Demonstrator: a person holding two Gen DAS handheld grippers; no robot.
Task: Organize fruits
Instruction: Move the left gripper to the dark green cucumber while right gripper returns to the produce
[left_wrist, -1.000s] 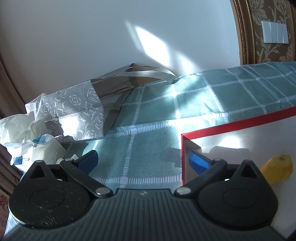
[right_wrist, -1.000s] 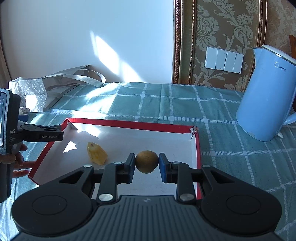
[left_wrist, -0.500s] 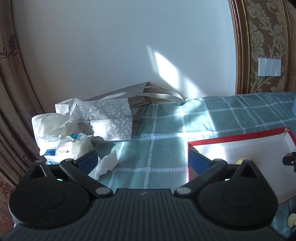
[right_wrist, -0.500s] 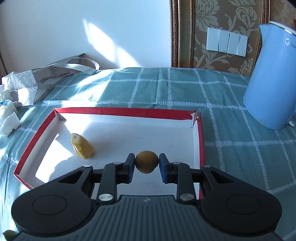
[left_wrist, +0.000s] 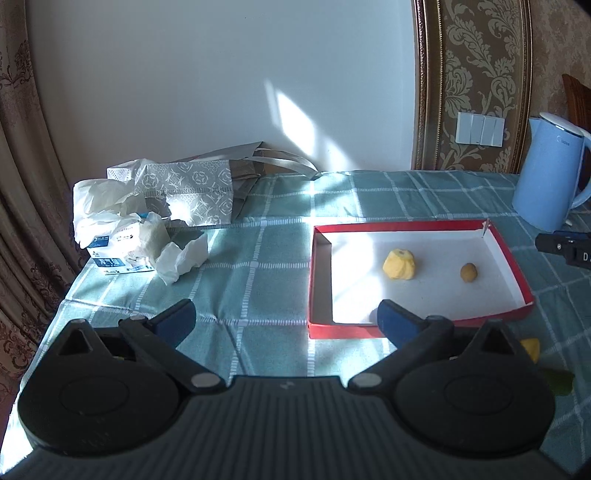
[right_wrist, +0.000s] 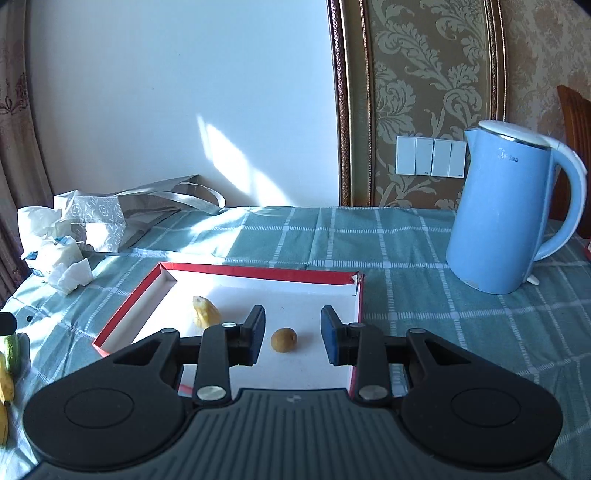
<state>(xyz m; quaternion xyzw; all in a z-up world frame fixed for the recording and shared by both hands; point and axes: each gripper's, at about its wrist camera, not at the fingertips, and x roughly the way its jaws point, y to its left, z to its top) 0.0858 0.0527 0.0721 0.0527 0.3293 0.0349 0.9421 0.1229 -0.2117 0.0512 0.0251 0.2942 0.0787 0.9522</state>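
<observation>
A red-rimmed white tray (left_wrist: 402, 226) lies on the green checked cloth. On its floor rest a yellow fruit piece (left_wrist: 399, 264) and a small round brown fruit (left_wrist: 468, 272). My left gripper (left_wrist: 282, 314) hangs open near the tray's front left corner, nothing between its fingers. In the right wrist view, the right gripper (right_wrist: 292, 317) is over the tray (right_wrist: 258, 271) and its jaws are opening. The brown fruit (right_wrist: 283, 339) lies loose on the tray floor between the pads, touched by neither. The yellow piece (right_wrist: 205, 314) sits just left of them.
A blue kettle (right_wrist: 506, 210) stands right of the tray. A grey patterned bag (left_wrist: 195, 192) and a tissue pack (left_wrist: 122, 251) with crumpled tissues fill the far left. Bananas (right_wrist: 5, 380) and a green fruit (right_wrist: 13, 350) lie at the near left edge.
The right gripper has let go of the brown fruit, which now lies on the tray, and drawn back a little. The left gripper has pulled back and risen, so the whole tray shows.
</observation>
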